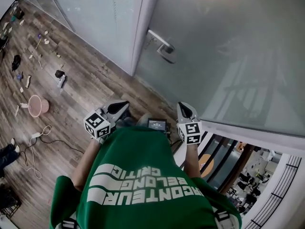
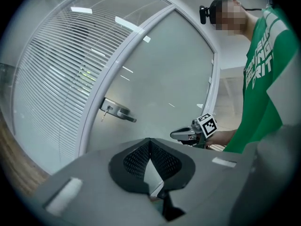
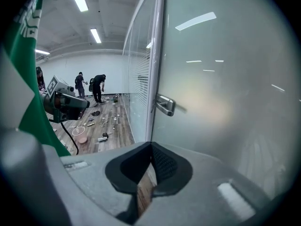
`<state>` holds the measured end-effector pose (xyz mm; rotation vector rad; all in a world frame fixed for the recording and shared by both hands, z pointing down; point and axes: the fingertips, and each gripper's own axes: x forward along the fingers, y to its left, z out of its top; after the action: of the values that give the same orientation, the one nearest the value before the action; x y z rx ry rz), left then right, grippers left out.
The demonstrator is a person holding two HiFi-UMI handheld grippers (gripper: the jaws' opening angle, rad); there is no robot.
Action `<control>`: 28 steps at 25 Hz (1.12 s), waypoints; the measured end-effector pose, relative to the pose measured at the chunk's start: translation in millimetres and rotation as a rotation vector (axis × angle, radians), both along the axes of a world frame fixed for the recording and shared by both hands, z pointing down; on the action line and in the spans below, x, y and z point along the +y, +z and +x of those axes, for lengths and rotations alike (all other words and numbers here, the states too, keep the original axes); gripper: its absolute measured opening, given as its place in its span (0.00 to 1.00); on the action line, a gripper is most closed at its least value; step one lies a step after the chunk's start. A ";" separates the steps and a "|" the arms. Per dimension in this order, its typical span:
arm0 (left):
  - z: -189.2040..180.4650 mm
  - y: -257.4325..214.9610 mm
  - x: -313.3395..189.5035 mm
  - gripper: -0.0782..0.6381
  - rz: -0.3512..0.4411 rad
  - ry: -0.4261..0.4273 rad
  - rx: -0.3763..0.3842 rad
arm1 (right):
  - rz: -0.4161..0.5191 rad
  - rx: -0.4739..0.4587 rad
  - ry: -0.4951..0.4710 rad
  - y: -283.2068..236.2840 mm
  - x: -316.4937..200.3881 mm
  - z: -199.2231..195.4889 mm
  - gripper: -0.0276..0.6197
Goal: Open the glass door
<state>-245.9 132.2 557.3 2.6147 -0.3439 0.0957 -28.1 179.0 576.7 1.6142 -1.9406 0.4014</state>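
1. A wood-plank floor (image 1: 86,87) is seen running along a glazed wall hung with blinds (image 2: 51,74). Small litter, too small to be named, is scattered on it near a pink basket (image 1: 37,105).
2. The frosted glass door (image 1: 228,51) is found closed against its white frame (image 1: 143,27).
3. Its metal handle (image 1: 161,44) is set by the frame edge, well apart from both grippers.
4. The left gripper (image 1: 121,105) and right gripper (image 1: 186,109) are held low before the door, each with its jaws pressed tip to tip and nothing held between them.

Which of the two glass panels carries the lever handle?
The plain frosted panel, right of the white frame post in the head view; its lever handle sits at that edge. The other panel shows horizontal blinds and no handle.
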 end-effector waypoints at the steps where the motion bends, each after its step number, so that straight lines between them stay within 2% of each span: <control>1: -2.2 -1.8 -2.7 0.12 0.001 -0.013 0.007 | -0.007 0.006 -0.010 -2.7 -6.5 0.9 0.03; 5: -7.6 3.3 -14.6 0.12 -0.003 -0.081 0.023 | -0.029 0.062 -0.075 -5.1 -44.3 9.4 0.03; 9: -15.3 -1.1 -24.1 0.12 -0.012 -0.185 0.045 | -0.039 0.105 -0.137 -11.3 -92.5 20.1 0.03; 15: -30.3 -10.8 -46.9 0.12 -0.009 -0.315 0.054 | -0.076 0.095 -0.132 -17.5 -149.4 31.3 0.03; 18: -35.1 -9.7 -56.1 0.12 -0.014 -0.371 0.039 | -0.105 0.096 -0.187 -8.4 -174.6 25.5 0.03; 21: -33.3 -7.8 -67.7 0.12 -0.026 -0.412 0.026 | -0.153 0.069 -0.252 2.6 -193.9 16.6 0.15; 24: -33.4 -8.1 -74.4 0.12 -0.038 -0.455 0.017 | -0.180 0.066 -0.306 11.1 -207.4 5.1 0.16; 28: -31.5 -15.8 -83.5 0.12 -0.029 -0.476 0.005 | -0.240 0.106 -0.364 21.2 -219.4 -7.6 0.16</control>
<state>-277.4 48.7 541.4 2.4305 -0.9397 -0.0679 -35.6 -40.4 597.9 1.0829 -1.9678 0.3739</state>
